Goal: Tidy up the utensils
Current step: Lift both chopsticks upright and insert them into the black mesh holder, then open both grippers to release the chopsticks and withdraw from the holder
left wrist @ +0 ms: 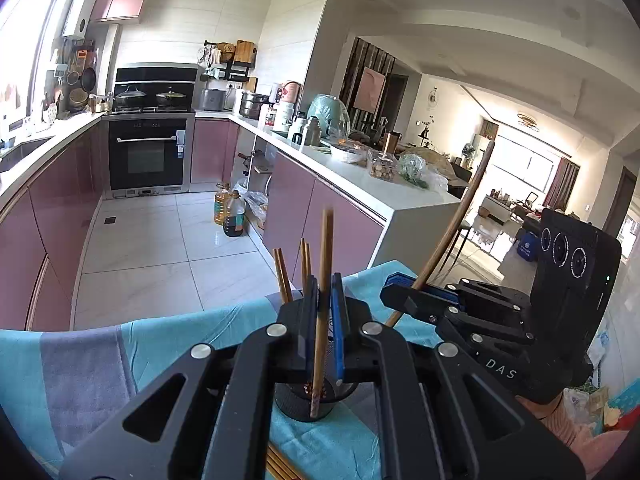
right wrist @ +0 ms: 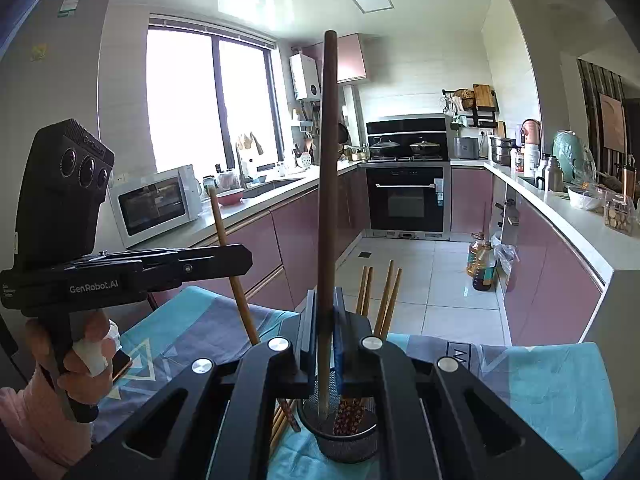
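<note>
4 chopsticks (right wrist: 378, 300) stand in the black holder (right wrist: 340, 440), crowding its mouth. Loose chopsticks (right wrist: 282, 420) lie just left of it; cloth (right wrist: 560, 392) right is open.

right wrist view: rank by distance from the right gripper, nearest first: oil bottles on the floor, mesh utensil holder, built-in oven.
From the right gripper, shut on a chopstick:
1. Mesh utensil holder, directly below the jaws on the blue cloth.
2. Oil bottles, on the floor to the right, by the counter.
3. Built-in oven, at the kitchen's far end, centre-right.
</note>
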{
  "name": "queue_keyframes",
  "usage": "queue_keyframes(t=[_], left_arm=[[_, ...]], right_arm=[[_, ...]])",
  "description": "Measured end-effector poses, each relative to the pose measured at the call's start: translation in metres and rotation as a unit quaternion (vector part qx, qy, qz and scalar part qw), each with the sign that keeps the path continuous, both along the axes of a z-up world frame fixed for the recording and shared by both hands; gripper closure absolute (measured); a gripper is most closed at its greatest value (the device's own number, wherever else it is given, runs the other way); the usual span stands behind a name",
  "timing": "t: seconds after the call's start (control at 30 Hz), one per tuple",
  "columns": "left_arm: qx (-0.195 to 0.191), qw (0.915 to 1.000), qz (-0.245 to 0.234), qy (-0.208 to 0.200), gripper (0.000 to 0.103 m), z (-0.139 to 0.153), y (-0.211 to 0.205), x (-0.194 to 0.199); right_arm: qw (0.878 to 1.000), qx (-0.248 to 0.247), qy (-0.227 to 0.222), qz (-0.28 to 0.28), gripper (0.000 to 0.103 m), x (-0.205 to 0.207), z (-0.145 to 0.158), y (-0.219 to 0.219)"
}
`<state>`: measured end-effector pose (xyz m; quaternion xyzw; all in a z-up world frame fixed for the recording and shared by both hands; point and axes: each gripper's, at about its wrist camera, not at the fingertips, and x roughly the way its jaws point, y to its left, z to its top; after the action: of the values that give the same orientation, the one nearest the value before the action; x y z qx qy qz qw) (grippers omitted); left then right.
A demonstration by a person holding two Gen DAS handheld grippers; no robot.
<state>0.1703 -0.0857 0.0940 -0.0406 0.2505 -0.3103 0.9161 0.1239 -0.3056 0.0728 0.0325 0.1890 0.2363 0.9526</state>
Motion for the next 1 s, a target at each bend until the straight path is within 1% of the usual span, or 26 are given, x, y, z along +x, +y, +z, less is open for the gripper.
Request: queue_keyframes(t=[0.1,0.13,0.2,0.33,0.4,0.43,0.5,0.53,0.57,0.67,0.73,0.83,1.0], left_arm=[[-0.001,1.0000,0.001,0.009,0.096,-0.002,-0.005,0.010],[-0.001,0.9999,0.002,0.015,0.098,-0.004,-0.007,0.014],[0.003,0.9998,0.002,0.021,0.099,-0.011,-0.010,0.020],[0.015,0.9990,-0.008,0.041,0.099,-0.030,-0.013,0.026],[0.026,0.9983,-0.013,0.051,0.099,-0.043,-0.011,0.027],[0.033,0.9981,-0.008,0.052,0.099,-0.049,-0.011,0.028],[0.049,0.9971,0.003,0.059,0.092,-0.062,-0.008,0.032],[0.054,0.9962,0.004,0.068,0.088,-0.071,-0.006,0.035],[0.060,0.9951,0.010,0.078,0.086,-0.080,-0.004,0.038],[0.082,0.9909,0.029,0.103,0.083,-0.107,-0.001,0.050],[0.089,0.9872,0.030,0.129,0.082,-0.128,0.001,0.058],[0.111,0.9817,0.032,0.152,0.077,-0.153,-0.001,0.068],[0.141,0.9742,0.037,0.172,0.076,-0.185,-0.007,0.074]], right_arm=[[1.000,-0.001,0.013,-0.008,0.097,0.012,-0.010,-0.001],[1.000,0.002,0.021,-0.008,0.097,0.016,-0.015,-0.001],[0.999,0.007,0.037,-0.007,0.097,0.023,-0.023,-0.002],[0.998,0.005,0.054,-0.011,0.097,0.027,-0.037,-0.005],[0.998,0.005,0.058,-0.013,0.097,0.028,-0.038,-0.007],[0.998,0.007,0.059,-0.013,0.097,0.028,-0.039,-0.008],[0.998,0.008,0.060,-0.013,0.097,0.026,-0.039,-0.009],[0.998,0.006,0.061,-0.013,0.097,0.026,-0.039,-0.008],[0.998,0.005,0.063,-0.012,0.097,0.026,-0.039,-0.007],[0.997,-0.004,0.072,-0.012,0.097,0.031,-0.041,-0.004],[0.996,-0.009,0.083,-0.014,0.097,0.036,-0.046,-0.001],[0.995,-0.016,0.100,-0.016,0.097,0.043,-0.053,0.000],[0.992,-0.015,0.120,-0.024,0.095,0.051,-0.065,-0.002]])
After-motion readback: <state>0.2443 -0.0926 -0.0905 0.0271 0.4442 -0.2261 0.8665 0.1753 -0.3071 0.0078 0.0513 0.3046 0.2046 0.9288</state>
